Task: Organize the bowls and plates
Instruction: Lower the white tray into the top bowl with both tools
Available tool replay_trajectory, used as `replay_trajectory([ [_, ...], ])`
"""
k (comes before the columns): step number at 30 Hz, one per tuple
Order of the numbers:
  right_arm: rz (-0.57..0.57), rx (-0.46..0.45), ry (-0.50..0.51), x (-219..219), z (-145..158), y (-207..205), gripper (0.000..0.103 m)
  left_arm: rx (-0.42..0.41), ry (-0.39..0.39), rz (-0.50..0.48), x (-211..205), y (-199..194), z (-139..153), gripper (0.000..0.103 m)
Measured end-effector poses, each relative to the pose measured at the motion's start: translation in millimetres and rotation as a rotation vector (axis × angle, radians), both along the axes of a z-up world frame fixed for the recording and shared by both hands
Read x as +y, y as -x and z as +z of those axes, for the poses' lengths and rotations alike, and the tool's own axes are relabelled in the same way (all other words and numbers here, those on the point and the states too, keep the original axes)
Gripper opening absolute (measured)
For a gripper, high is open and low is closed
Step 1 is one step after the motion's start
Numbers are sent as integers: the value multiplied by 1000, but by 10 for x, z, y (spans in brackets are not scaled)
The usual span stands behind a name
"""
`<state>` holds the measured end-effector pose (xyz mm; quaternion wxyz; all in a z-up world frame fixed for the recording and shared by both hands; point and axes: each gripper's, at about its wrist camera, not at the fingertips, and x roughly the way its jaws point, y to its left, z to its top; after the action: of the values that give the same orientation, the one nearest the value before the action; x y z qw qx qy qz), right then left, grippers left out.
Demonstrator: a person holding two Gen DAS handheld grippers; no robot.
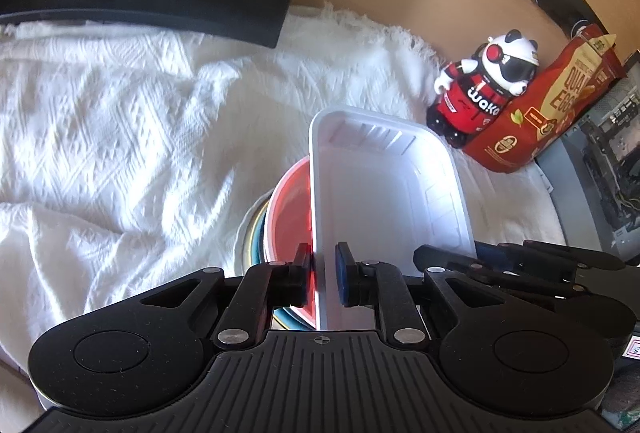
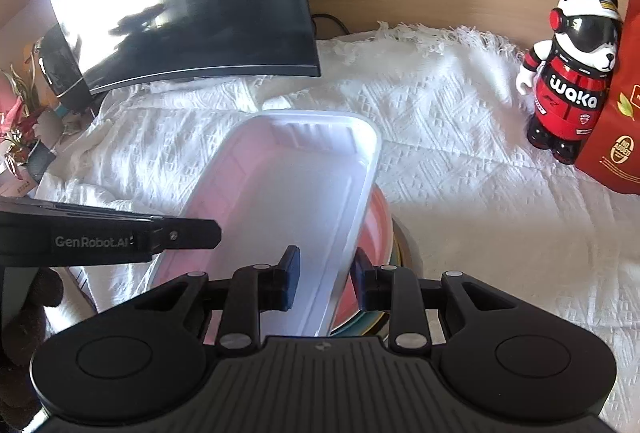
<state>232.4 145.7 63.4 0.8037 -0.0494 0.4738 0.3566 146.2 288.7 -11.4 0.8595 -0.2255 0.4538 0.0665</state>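
We hold a white foam tray [image 1: 380, 189] by its two long rims over a stack of bowls [image 1: 286, 217], red one uppermost, on the white cloth [image 1: 120, 113] covering the surface. Our left gripper [image 1: 323, 275] has its jaws pinching the tray's left rim; our right gripper [image 2: 326, 283] has its jaws pinching the right rim. A panda figurine [image 2: 572, 73], a red bag [image 1: 548, 105] and a dark monitor [image 2: 192, 1] stand behind.
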Motion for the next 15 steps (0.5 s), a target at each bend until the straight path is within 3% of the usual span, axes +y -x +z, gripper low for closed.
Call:
replay_trajectory([
  [15,-15,-13,-11,-54,53,-37,27,6,84,20,85,-107,8,15],
])
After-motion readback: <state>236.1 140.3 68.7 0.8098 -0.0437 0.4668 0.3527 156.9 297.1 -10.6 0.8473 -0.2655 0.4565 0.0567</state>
